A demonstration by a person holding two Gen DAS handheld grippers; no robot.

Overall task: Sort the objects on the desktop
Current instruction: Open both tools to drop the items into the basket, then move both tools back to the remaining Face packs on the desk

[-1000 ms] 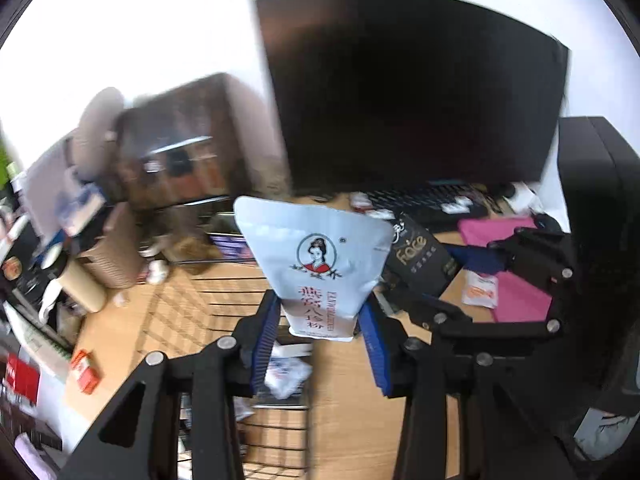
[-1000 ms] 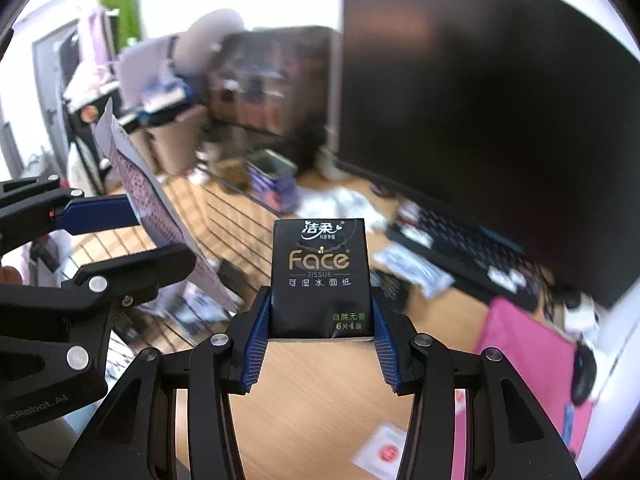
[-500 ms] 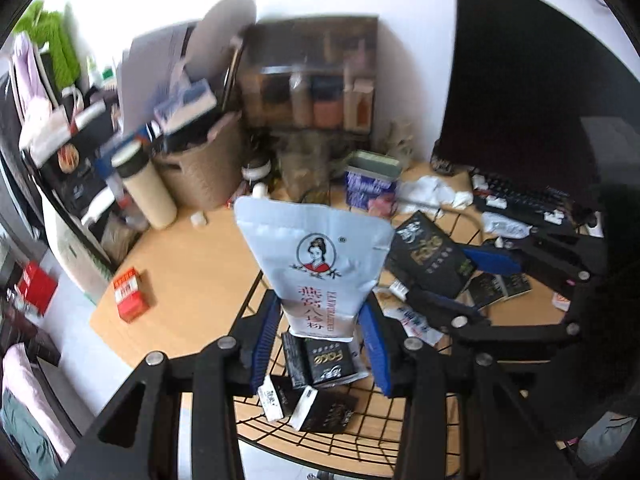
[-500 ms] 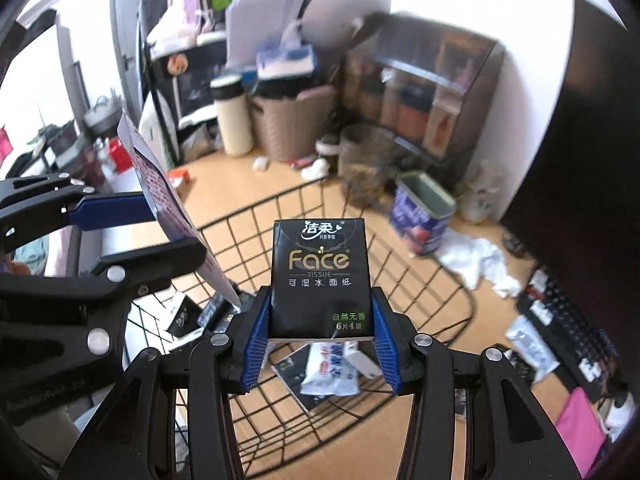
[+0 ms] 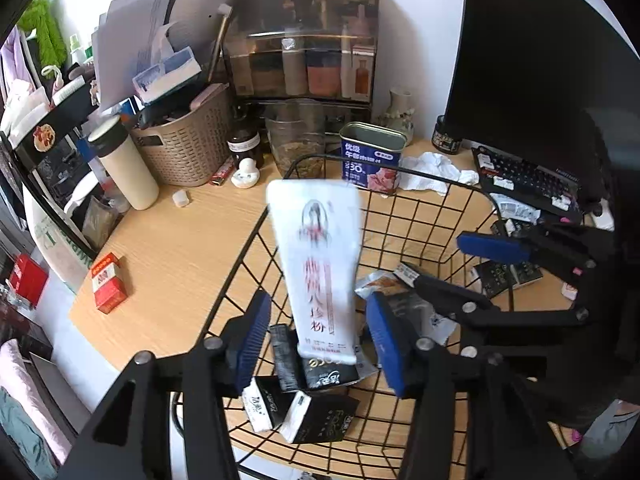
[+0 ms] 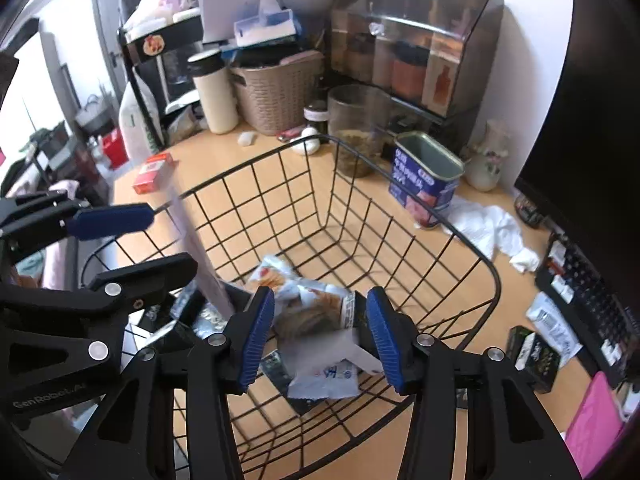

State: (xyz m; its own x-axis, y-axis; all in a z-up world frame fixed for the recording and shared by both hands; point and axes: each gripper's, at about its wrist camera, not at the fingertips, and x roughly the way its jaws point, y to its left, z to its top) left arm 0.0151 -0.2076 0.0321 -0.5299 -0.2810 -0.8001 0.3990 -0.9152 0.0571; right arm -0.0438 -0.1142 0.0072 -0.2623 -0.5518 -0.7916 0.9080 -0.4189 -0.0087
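Here the white food pouch [image 5: 320, 264], printed with a woman's figure and red characters, stands blurred between the left gripper [image 5: 318, 338] pads without touching either; those jaws have just been opening. Its lower edge is over black Face tissue packs [image 5: 320, 372] on the floor of the black wire basket [image 5: 416, 216]. The right gripper [image 6: 320, 330] is spread apart too, with nothing pressed between its pads; a blurred dark tissue pack [image 6: 316, 320] lies below them among snack wrappers. Beyond the basket rim stand a blue luncheon meat tin [image 5: 370, 160], a glass jar [image 5: 296, 136], a woven basket [image 5: 188, 144] and a cream flask [image 5: 126, 164]. A red carton [image 5: 107, 282] lies left of the basket, crumpled tissue [image 5: 436, 170] and a keyboard [image 5: 532, 184] right.
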